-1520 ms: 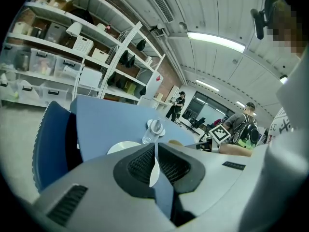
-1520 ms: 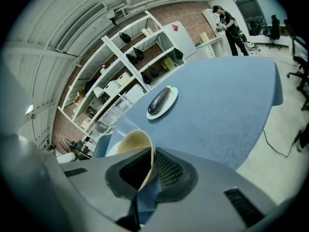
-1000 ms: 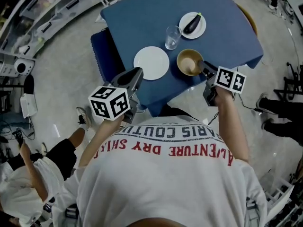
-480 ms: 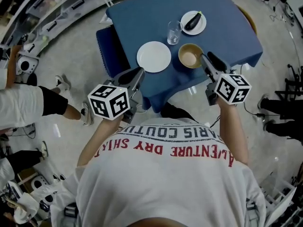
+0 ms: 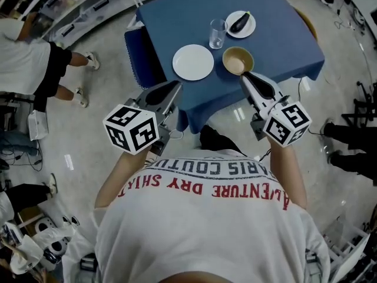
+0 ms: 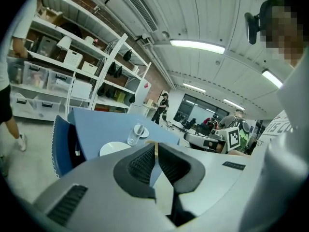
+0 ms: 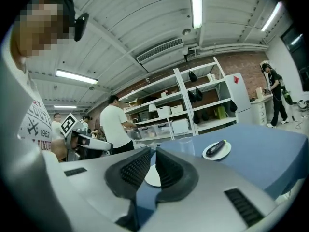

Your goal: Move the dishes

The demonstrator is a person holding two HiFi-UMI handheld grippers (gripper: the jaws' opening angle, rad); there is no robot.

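Left tool (image 5: 172, 88) & right tool (image 5: 248, 77) clenched, empty; bowl (image 5: 238, 61) near glass (image 5: 217, 34), so sloppy reach prob tips glass

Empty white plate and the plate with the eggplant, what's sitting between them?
A clear glass stands between the empty white plate and the eggplant plate; the head view shows it.

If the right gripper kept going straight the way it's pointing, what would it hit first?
Probably the tan bowl, which sits just beyond the right gripper tips in the head view. Height is unclear, so it might pass over the bowl toward the white plate.
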